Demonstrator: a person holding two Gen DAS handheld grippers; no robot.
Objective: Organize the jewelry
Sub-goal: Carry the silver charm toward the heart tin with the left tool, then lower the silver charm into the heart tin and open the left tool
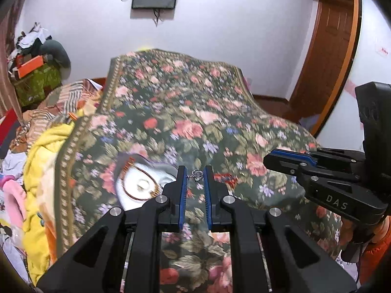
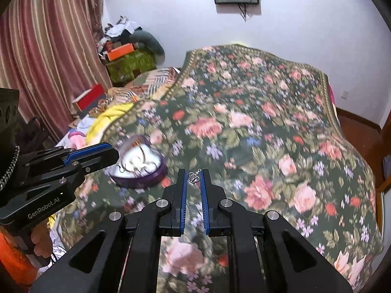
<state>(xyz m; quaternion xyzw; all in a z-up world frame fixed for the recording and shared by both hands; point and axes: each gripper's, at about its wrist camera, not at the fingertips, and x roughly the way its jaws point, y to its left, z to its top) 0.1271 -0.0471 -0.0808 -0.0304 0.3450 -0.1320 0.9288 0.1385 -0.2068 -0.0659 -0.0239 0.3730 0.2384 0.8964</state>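
Note:
Each gripper holds a small silver crown-shaped earring between its blue pads. My left gripper (image 1: 195, 173) is shut on one silver earring (image 1: 197, 175). My right gripper (image 2: 194, 177) is shut on the other silver earring (image 2: 193, 177). A round purple jewelry box (image 2: 140, 171) with a white lining lies open on the floral bedspread; it holds a gold hoop and other pieces. In the left wrist view the box (image 1: 144, 185) sits just left of my left gripper. The right gripper (image 1: 276, 160) hovers to the right of the left one.
The floral bedspread (image 2: 256, 122) covers the bed. Yellow and pink clothes (image 1: 41, 171) are piled at the bed's left. Boxes and clutter (image 2: 127, 56) stand by the striped curtain (image 2: 44, 48). A wooden door (image 1: 327, 56) is at right.

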